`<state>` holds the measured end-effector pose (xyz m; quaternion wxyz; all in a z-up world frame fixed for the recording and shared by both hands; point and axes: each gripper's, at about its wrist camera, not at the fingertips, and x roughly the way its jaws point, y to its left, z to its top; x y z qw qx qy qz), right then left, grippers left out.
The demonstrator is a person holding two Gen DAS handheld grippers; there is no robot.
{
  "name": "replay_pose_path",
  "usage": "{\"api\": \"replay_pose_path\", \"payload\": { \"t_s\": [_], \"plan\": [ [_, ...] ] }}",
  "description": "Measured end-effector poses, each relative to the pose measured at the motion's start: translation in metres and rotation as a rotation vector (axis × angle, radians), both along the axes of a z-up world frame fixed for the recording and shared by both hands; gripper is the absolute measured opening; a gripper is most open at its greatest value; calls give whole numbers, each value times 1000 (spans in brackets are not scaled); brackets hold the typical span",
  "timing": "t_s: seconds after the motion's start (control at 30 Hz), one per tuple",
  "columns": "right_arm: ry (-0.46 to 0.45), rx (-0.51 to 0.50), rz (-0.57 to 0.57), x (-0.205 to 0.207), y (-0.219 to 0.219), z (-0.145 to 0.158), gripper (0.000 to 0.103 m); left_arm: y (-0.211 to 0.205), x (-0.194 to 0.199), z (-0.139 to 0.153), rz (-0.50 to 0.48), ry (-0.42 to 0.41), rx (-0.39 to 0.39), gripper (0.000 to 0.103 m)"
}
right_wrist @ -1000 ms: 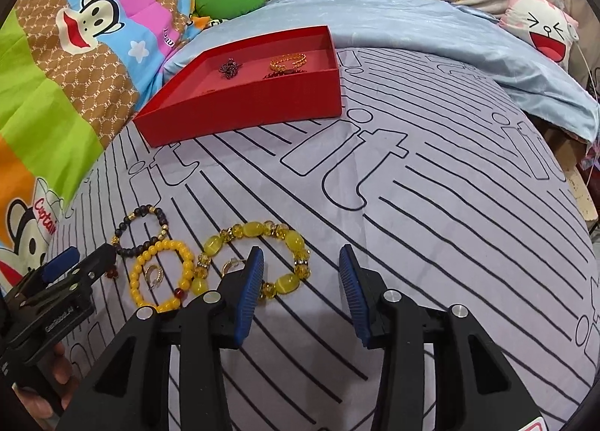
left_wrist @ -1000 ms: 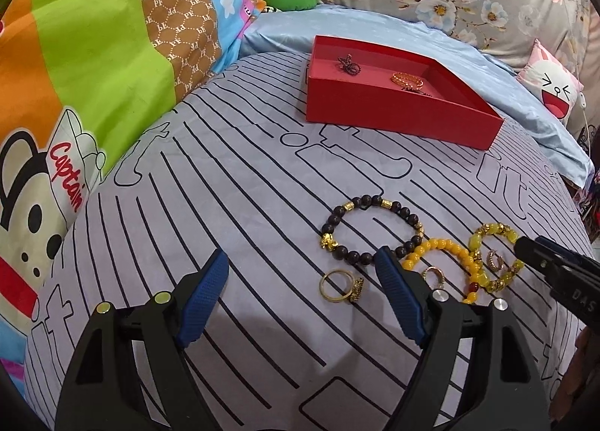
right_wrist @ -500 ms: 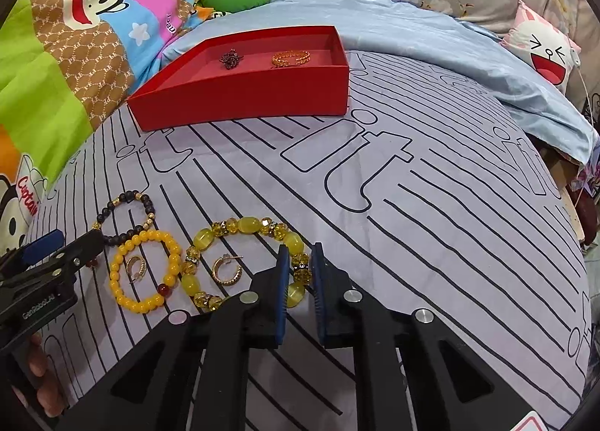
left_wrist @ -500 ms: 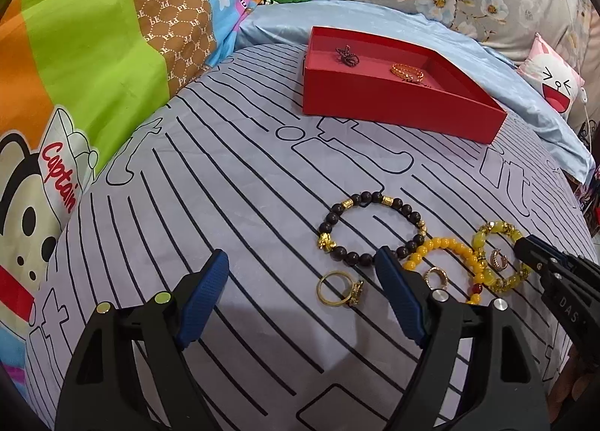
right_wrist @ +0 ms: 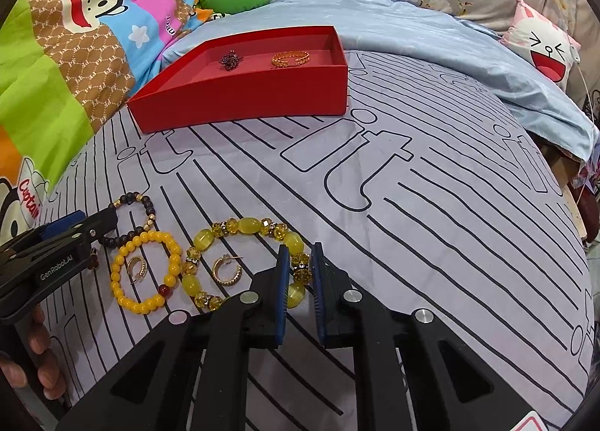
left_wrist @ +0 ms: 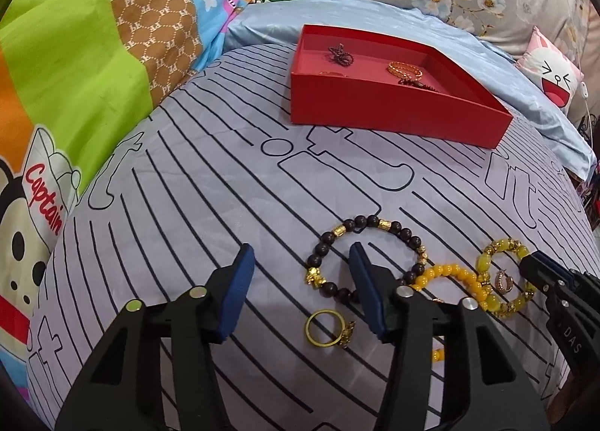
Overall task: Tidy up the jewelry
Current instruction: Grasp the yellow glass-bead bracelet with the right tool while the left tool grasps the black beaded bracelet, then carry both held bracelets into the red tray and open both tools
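The left gripper (left_wrist: 300, 262) has just been narrowing, jaws apart with nothing pressed between them; the dark bead bracelet (left_wrist: 365, 255) loops around its right finger. Further right, the right gripper (right_wrist: 300, 273) is clamped on the yellow crystal bracelet (right_wrist: 247, 225), red tray (right_wrist: 243, 101) well beyond.

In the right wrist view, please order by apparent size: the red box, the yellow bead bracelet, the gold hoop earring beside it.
1. red box
2. yellow bead bracelet, though nearer the camera
3. gold hoop earring
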<state>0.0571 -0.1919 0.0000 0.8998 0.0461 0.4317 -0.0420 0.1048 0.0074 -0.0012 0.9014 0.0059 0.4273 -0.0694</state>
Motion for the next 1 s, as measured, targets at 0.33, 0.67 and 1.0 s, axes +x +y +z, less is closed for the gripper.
{"api": "replay_pose_path", "payload": {
  "t_s": [0.33,0.67,1.0],
  "plan": [
    [0,3,0,0,0,0,11,-10,1,1,-50,2,-5,12],
    [-7,93,0,-8,-5,11,9,-6,-2,9,-80,38,-80,8],
    [-83,96,14,-17,-3,52,9,-11,-12,37,-117,22,-122,8]
  ]
}}
